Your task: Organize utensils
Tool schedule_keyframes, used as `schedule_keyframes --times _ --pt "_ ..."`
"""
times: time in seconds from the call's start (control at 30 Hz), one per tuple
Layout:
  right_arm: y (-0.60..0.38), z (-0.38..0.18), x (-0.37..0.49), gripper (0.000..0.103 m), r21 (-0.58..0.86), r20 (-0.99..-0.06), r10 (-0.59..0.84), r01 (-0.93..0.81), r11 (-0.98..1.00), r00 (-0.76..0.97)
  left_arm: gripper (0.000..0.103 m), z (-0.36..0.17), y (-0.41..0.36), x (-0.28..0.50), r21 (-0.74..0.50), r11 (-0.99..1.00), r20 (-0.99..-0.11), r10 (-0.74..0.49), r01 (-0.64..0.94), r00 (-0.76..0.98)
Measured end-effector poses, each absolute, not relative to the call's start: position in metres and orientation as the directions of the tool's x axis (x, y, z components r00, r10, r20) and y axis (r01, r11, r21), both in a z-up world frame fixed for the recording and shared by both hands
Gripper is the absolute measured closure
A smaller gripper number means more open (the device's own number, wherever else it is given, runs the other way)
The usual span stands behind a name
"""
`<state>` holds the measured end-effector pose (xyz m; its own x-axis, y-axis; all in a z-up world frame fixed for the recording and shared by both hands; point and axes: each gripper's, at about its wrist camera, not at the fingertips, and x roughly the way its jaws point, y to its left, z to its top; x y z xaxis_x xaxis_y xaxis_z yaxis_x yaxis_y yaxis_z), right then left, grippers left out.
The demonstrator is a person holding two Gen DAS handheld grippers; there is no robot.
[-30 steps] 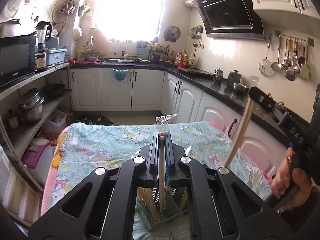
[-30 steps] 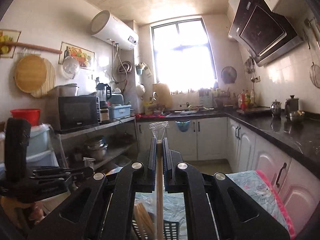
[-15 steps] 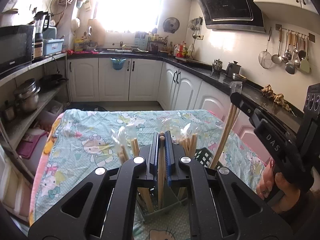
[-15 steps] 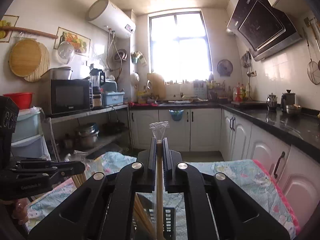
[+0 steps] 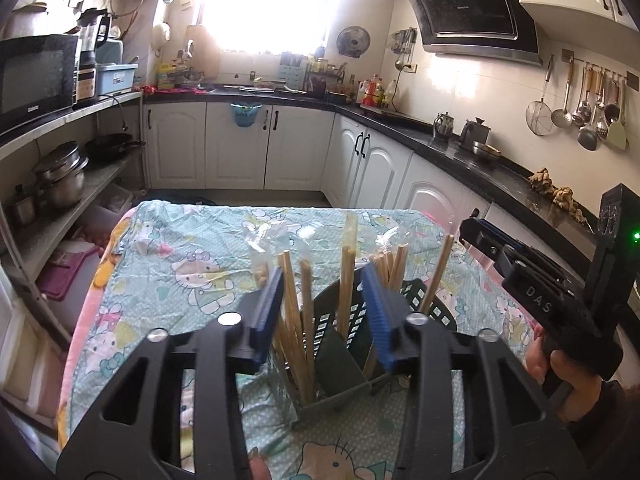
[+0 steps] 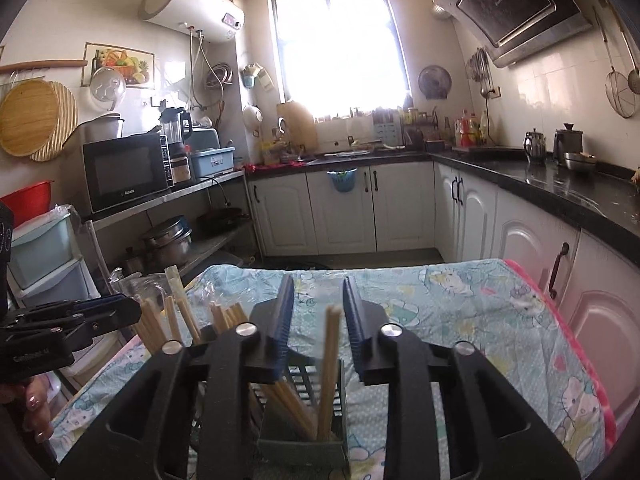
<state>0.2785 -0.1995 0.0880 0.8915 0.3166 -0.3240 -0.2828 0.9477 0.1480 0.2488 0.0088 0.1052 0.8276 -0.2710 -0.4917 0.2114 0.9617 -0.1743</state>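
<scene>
Both the left gripper (image 5: pixel 323 312) and right gripper (image 6: pixel 317 322) are opening, pads clear; a second ago each pinched chopsticks (image 6: pixel 330 364), now standing loose between the jaws in the holder (image 5: pixel 340 392), delivered

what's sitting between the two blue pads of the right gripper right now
In the right wrist view, one pair of wooden chopsticks stands between the opening pads of the right gripper, touching neither, its lower end down in the dark green holder.
</scene>
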Motion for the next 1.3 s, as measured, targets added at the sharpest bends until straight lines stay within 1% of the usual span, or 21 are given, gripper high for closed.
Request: schedule_keyframes --times 0.1,0.17,0.2,0.27,0.37,0.4,0.47,0.67,0.8,0.97,1.17,1.3 --pt "-0.202 0.095 0.269 0.065 0.162 -0.329 0.325 -0.286 0.944 0.886 0.049 0.110 0.014 0.243 -0.183 0.963 -0.490 -0.263 0.197 0.831" --pt "-0.204 0.100 0.261 0.055 0.168 -0.331 0.333 -0.292 0.941 0.883 0.031 0.115 0.019 0.237 -0.189 0.966 -0.486 -0.249 0.178 0.838" --pt "-0.205 0.103 0.255 0.052 0.165 -0.331 0.334 -0.295 0.941 0.882 0.026 0.117 0.021 0.234 -0.193 0.966 -0.483 -0.246 0.172 0.841" --pt "-0.205 0.108 0.244 0.040 0.161 -0.329 0.336 -0.298 0.941 0.882 0.011 0.122 0.025 0.226 -0.196 0.968 -0.474 -0.232 0.156 0.849" --pt "-0.205 0.114 0.226 0.028 0.162 -0.333 0.346 -0.309 0.937 0.877 0.010 0.129 0.033 0.211 -0.209 0.968 -0.455 -0.223 0.140 0.862" --pt "-0.205 0.115 0.221 0.026 0.161 -0.337 0.347 -0.310 0.937 0.875 0.010 0.131 0.035 0.207 -0.215 0.967 -0.453 -0.224 0.138 0.863" --pt "-0.204 0.118 0.208 0.019 0.159 -0.341 0.350 -0.314 0.936 0.872 0.010 0.133 0.038 0.199 -0.220 0.967 -0.456 -0.220 0.130 0.862" --pt "-0.200 0.123 0.174 0.009 0.141 -0.355 0.348 -0.319 0.937 0.868 0.010 0.127 0.040 0.172 -0.211 0.971 -0.494 -0.209 0.116 0.844" --pt "-0.196 0.119 0.153 0.007 0.131 -0.363 0.343 -0.317 0.939 0.866 0.010 0.118 0.038 0.153 -0.202 0.974 -0.521 -0.198 0.106 0.830" --pt "-0.192 0.104 0.133 0.006 0.103 -0.397 0.324 -0.309 0.946 0.859 0.010 0.105 0.034 0.129 -0.193 0.976 -0.546 -0.192 0.100 0.816" --pt "-0.192 0.071 0.116 0.006 0.086 -0.486 0.293 -0.288 0.954 0.823 0.010 0.082 0.028 0.110 -0.201 0.974 -0.594 -0.207 0.105 0.777" --pt "-0.190 0.050 0.107 0.006 0.052 -0.517 0.264 -0.277 0.959 0.815 0.010 0.058 0.022 0.097 -0.193 0.978 -0.598 -0.185 0.084 0.780"
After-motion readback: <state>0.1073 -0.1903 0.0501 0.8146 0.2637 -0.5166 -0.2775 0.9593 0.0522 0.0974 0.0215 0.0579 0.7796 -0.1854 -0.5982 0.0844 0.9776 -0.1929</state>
